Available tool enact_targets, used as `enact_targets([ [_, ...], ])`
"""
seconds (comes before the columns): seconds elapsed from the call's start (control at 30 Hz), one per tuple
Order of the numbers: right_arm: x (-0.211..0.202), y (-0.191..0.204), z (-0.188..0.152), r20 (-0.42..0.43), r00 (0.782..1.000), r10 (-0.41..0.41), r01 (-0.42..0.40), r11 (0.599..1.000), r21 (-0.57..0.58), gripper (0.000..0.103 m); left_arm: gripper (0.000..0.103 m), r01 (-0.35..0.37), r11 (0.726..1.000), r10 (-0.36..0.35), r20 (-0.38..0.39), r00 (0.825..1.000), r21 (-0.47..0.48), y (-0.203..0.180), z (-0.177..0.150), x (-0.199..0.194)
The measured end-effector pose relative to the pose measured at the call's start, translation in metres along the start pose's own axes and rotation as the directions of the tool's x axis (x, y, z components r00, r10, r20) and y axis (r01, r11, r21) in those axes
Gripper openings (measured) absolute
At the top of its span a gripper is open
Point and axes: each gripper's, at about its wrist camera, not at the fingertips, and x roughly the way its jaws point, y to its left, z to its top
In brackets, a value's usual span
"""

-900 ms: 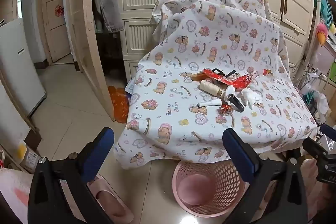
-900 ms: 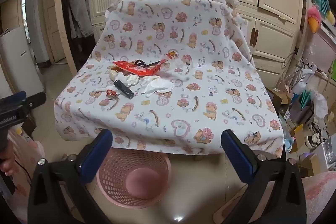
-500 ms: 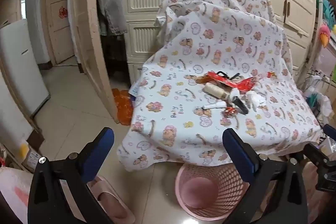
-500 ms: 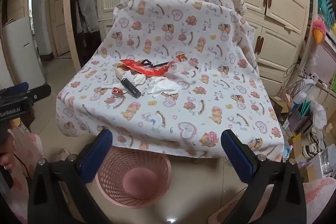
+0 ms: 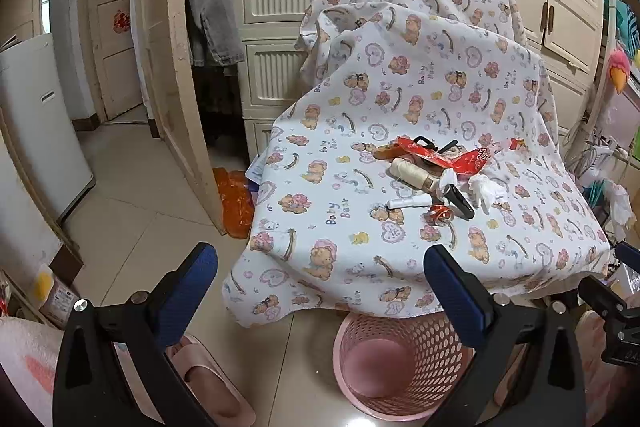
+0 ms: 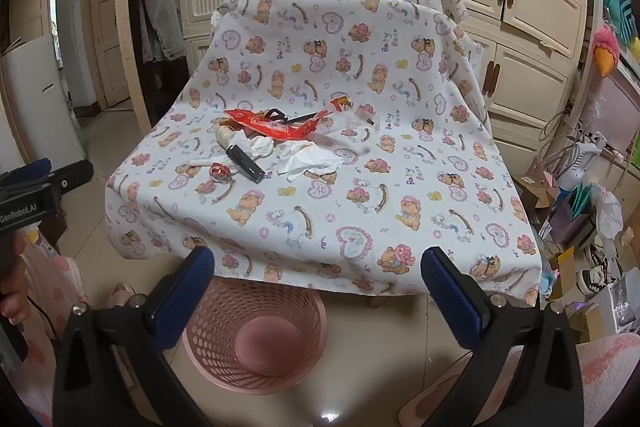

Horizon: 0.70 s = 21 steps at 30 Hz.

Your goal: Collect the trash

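Observation:
A pile of trash lies on a table covered by a bear-print cloth [image 5: 360, 227] [image 6: 360, 219]: a red wrapper [image 5: 444, 157] [image 6: 276, 125], crumpled white tissue [image 5: 486, 189] [image 6: 310, 161], a cream thread spool [image 5: 410, 173], a black clip-like item [image 5: 460, 201] [image 6: 245, 163], a small red ring [image 5: 439, 215] [image 6: 220, 171]. A pink mesh basket [image 5: 396, 363] [image 6: 256, 339] stands on the floor below the table's front edge. My left gripper [image 5: 320, 287] and right gripper [image 6: 316, 287] are open and empty, held back from the table above the basket.
Cream cupboards [image 6: 520, 7] stand behind the table. An open door [image 5: 168, 67] and a white appliance [image 5: 36, 119] are at left. Boxes, bags and shoes [image 6: 580, 227] clutter the floor at right. A pink slipper [image 5: 208, 387] lies on the tiles at left.
Both grippers have drifted slightly, so the table and basket sit a little further right in the left view and higher in the right view. Both stay open.

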Motion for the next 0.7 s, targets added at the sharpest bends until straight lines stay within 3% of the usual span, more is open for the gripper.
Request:
enact_targets([
  [0.7, 0.0008, -0.0044, -0.0004, 0.002, 1.000, -0.017, 0.017, 1.000, 0.016, 0.103, 0.102, 0.001, 1.000, -0.001, 0.017, 1.000, 0.014, -0.0028, 0.0002, -0.0008],
])
